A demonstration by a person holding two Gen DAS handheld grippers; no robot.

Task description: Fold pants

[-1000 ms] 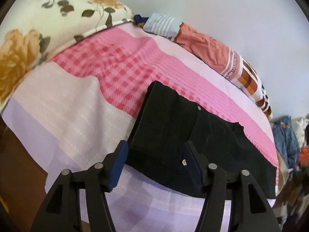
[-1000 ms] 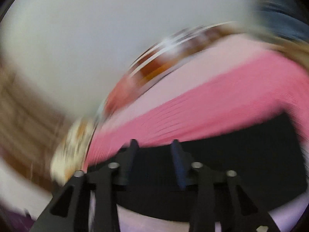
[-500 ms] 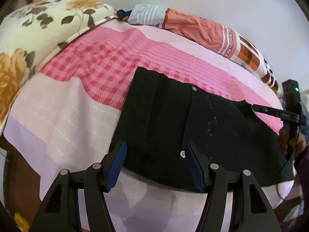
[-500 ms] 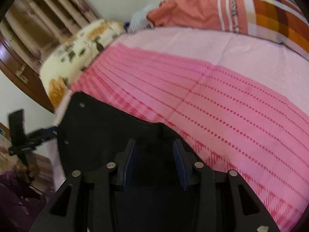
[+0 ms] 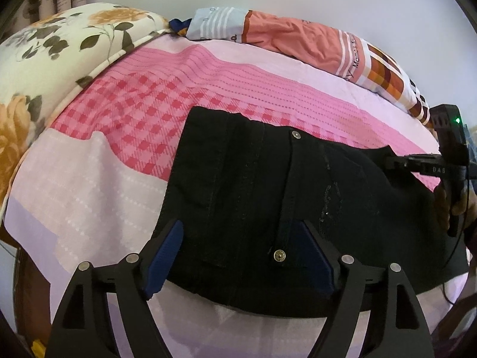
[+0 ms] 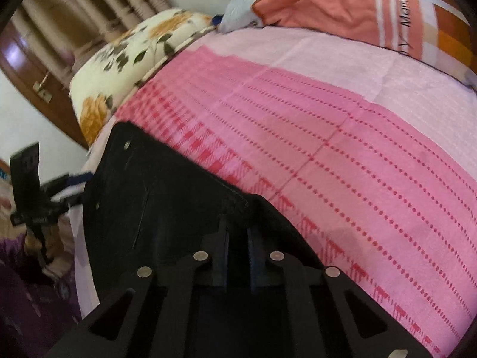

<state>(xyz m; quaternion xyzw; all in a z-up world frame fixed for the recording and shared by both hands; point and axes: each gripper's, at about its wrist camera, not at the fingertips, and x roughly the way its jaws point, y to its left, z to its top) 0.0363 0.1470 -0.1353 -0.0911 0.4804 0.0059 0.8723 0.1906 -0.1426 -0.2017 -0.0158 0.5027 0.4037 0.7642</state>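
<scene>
Pink checked bedding point(image 5: 125, 125) covers the bed, with the black pants point(image 5: 268, 179) lying flat on it. Left tongs point(image 5: 238, 238) are opening wide over the waistband, pads clear of the cloth. Right tongs point(image 6: 237, 238) are closing, nearly together, on the pants' far edge.

Lighting: soft, even daylight; faint shadows. Both views w/ fisheye bending, dark corners. Right view slightly blurred; black pants point(image 5: 298, 197) lose detail.

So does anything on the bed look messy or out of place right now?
The black pants lie fairly flat on the pink bedspread, but pale smudges like lint or dust mark the fabric right of the fly seam. At the far edge, an orange garment lies crumpled. Nothing looks spilled or torn.
</scene>
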